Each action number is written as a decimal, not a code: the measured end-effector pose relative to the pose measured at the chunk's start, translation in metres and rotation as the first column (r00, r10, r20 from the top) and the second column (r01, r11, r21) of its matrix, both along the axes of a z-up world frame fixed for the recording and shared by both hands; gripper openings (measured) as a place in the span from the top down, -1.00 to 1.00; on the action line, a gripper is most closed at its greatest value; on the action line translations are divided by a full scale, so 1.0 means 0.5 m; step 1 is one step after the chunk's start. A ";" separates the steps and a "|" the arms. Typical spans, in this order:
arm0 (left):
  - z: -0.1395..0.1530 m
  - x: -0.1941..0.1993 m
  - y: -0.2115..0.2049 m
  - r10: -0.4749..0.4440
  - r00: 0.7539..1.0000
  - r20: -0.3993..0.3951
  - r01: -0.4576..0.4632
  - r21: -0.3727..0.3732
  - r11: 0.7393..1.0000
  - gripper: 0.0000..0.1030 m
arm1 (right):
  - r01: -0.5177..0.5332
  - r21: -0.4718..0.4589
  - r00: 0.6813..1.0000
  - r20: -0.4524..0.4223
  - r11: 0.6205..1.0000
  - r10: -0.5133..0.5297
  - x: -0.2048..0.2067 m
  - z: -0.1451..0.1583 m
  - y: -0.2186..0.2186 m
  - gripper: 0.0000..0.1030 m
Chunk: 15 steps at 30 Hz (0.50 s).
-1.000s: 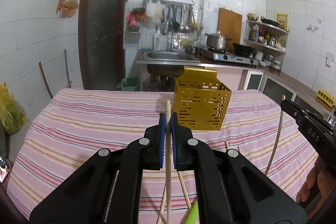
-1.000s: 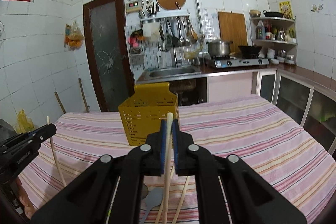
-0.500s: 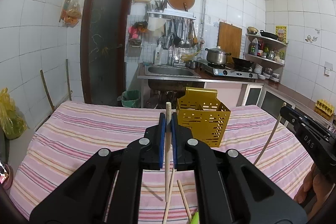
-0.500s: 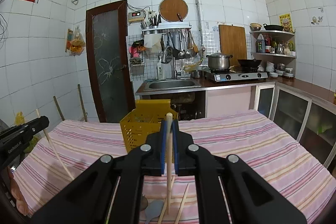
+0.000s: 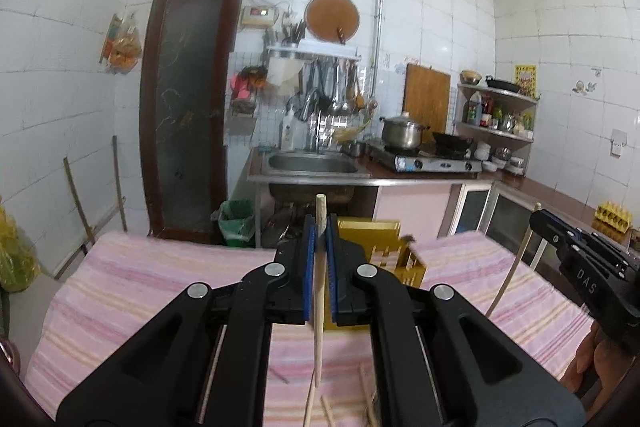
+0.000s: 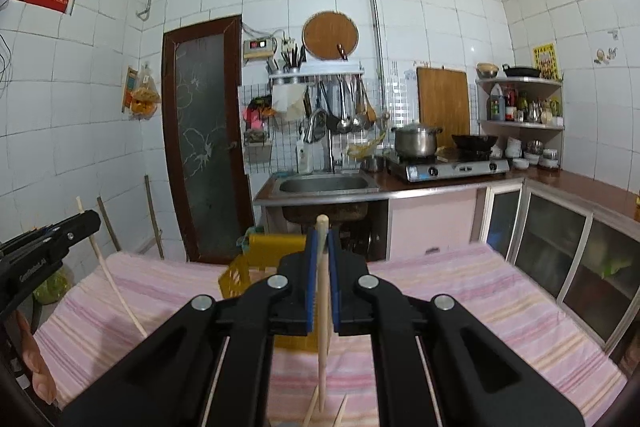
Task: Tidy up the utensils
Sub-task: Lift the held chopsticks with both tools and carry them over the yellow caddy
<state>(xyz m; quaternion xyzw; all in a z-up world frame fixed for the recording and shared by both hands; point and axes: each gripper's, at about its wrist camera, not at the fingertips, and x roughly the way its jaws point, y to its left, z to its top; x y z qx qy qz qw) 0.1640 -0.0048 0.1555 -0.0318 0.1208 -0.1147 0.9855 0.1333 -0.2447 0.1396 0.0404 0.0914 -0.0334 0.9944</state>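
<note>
Ahead of both sets of fingers, past their tips, stood the yellow basket [image 5: 394, 259] on the desk [image 5: 132, 279], and we judged that the coming move turned on this: each chopstick had to travel forward and come down into the basket's open top. Our left gripper [image 5: 319, 263] was clamped on a chopstick [image 5: 319, 311], its blue pads [image 5: 308, 267] pressed against the shaft; the stick stood nearly upright, its blunt end poking above the fingers and its lower end hanging clear of the cloth. Our right gripper [image 6: 322, 279] gripped a second chopstick [image 6: 322, 339] the same way, also upright, with its tip off the desk. From the left view the basket sat just right of the fingers; from the right view it sat just left of them, so it lay between the two hands, and we could not tell which hand was nearer. The chopsticks were pale, smooth, slender wood, round in section. The basket was a rigid box, its walls pierced with rows of slots, with a taller flat back panel. A pink striped cloth covered the desk, soft and slightly rumpled. More loose chopsticks [image 5: 326, 411] lay on it beneath the fingers.
</note>
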 end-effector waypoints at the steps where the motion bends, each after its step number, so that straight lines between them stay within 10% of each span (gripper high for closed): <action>1: 0.014 0.008 -0.005 -0.005 1.000 0.014 0.005 -0.004 1.000 0.92 | -0.001 -0.002 1.000 0.010 1.000 0.001 0.006 0.013 0.000 0.89; 15: 0.163 0.170 -0.098 -0.043 0.986 0.164 0.044 -0.005 0.999 0.92 | -0.018 -0.013 0.992 0.124 1.000 0.019 0.184 0.165 0.014 0.89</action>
